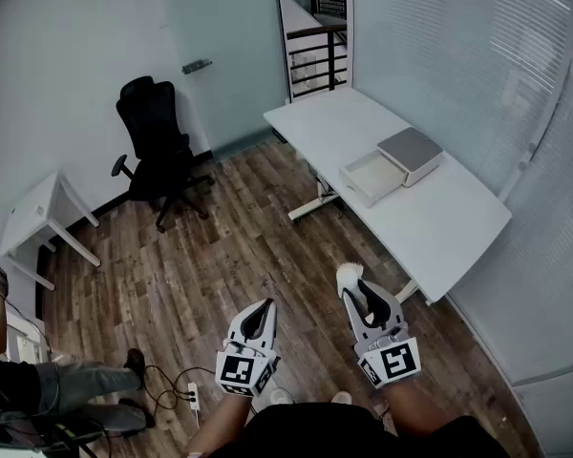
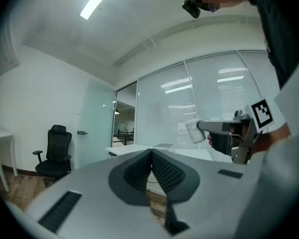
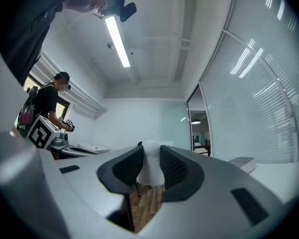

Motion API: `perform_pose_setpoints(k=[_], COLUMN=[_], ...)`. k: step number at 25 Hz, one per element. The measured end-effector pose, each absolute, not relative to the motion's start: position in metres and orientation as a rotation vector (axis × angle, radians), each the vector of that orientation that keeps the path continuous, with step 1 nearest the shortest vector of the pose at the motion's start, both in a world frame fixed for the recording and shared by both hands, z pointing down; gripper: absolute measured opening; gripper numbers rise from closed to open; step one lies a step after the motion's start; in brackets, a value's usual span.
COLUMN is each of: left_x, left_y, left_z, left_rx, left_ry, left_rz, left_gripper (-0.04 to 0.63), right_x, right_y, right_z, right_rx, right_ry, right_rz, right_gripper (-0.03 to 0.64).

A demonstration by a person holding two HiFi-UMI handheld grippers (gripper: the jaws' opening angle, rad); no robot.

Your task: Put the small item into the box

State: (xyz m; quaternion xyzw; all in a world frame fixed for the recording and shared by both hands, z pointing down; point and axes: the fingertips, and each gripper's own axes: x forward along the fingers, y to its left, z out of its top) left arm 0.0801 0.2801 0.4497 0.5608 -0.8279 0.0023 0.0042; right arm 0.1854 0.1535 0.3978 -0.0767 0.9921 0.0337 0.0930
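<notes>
The small item [image 1: 350, 274] is a white, soft-looking lump; my right gripper [image 1: 350, 288] is shut on it over the wooden floor, short of the table's near corner. In the right gripper view the white item [image 3: 150, 167] fills the gap between the two dark pads. The box [image 1: 371, 177] lies open on the white table [image 1: 449, 232] as a shallow white tray, with a grey lid part [image 1: 411, 151] beside it. My left gripper [image 1: 265, 305] hangs level with the right one, shut and holding nothing; its pads meet at the tip [image 2: 152, 152]. The left gripper view also catches the white item [image 2: 192, 131].
A black office chair [image 1: 158, 146] stands at the back left by a frosted glass door. A small white desk [image 1: 33, 213] is at the left wall. A seated person's legs [image 1: 76, 385] and a power strip with cables [image 1: 193, 396] are at the lower left. Blinds-covered glass runs along the right.
</notes>
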Motion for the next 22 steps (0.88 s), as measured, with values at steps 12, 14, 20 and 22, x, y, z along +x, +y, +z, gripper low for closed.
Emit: perform_pose_setpoints(k=[12,14,20,22], left_x=[0.061,0.054,0.035,0.027], left_y=[0.296,0.303,0.317,0.321], left_z=[0.461,0.463,0.465,0.463], left_rx=[1.761,1.759,1.81,1.832], left_ry=[-2.563,-2.558,-2.545,-2.541], left_rz=[-0.005,-0.007,0.008,0.017], left_gripper=[0.012,0.012,0.012,0.012], right_x=[0.167,0.16,0.137,0.13], right_y=[0.17,0.176,0.192,0.196], right_z=[0.392,0.391,0.393,0.392], right_rx=[-0.225,-0.221,-0.246,-0.26], right_ry=[2.914,2.91,2.899,2.892], right_rz=[0.083,0.073,0.083,0.092], right_gripper=[0.12,0.121,0.121,0.121])
